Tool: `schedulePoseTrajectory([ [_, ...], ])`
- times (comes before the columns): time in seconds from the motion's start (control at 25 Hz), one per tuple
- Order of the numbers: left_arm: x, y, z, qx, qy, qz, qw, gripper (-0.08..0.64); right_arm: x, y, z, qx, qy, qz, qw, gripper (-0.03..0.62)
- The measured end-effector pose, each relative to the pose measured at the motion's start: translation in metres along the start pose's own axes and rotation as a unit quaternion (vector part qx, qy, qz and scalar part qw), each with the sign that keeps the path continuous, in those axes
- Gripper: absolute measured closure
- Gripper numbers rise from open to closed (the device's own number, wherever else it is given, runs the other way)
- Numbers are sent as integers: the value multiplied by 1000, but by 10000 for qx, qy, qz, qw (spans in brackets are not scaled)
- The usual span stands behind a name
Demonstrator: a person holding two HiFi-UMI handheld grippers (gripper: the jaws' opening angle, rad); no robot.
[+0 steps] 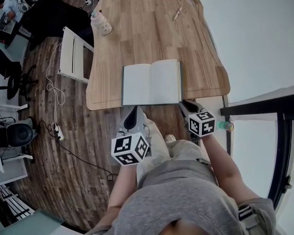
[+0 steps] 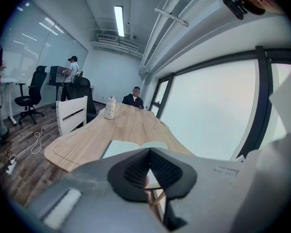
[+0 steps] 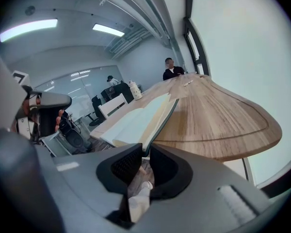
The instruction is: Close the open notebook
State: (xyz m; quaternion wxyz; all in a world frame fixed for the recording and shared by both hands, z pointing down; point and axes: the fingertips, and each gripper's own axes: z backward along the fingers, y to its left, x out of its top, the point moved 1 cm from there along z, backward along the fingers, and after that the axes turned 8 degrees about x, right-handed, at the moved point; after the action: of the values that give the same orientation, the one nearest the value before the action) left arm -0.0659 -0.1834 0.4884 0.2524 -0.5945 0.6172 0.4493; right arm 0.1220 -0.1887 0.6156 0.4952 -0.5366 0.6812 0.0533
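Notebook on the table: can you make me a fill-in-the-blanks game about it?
The notebook lies ____ on the table. The right tool grips its near ____. The left tool holds ____.
Answers: open; corner; nothing.

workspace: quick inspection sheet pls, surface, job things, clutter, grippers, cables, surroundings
surface: wooden table with rounded edges.
job's things: notebook, lying open at the table's near edge.
clutter: bottle and pen toward the far end, apart from the notebook.
grippers: left gripper shut and empty, just off the table's near edge; right gripper closed on the notebook's near right corner.
cables: white cable and power strip on the floor left of the table; nothing seen on the table.
surroundings: white chair at the table's left side, office chair, person seated at the far end, large window.
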Motion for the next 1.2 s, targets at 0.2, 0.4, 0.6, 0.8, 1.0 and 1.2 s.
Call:
schedulePoseTrajectory([
  [0.2, 2, 3, 4, 80, -64, 53, 9999, 557, 13, 14, 4, 97, -147, 111, 9998, 558],
  [0.4, 6, 6, 9, 136, -134, 74, 9998, 557, 25, 30, 6, 199, -263, 231, 9992, 566],
  [0.6, 10, 9, 13, 184, -227, 116, 9995, 557, 38, 47, 6, 333, -334, 464, 9978, 571],
  [0.8, 13, 14, 18, 247, -300, 163, 9991, 557, 49, 63, 3, 471, -350, 663, 9961, 572],
  [1.0, 17, 22, 26, 328, -371, 188, 9986, 557, 57, 79, 0, 590, -378, 808, 9943, 574],
  [1.2, 19, 30, 29, 425, -422, 196, 9980, 557, 64, 90, -5, 731, -363, 997, 9917, 574],
])
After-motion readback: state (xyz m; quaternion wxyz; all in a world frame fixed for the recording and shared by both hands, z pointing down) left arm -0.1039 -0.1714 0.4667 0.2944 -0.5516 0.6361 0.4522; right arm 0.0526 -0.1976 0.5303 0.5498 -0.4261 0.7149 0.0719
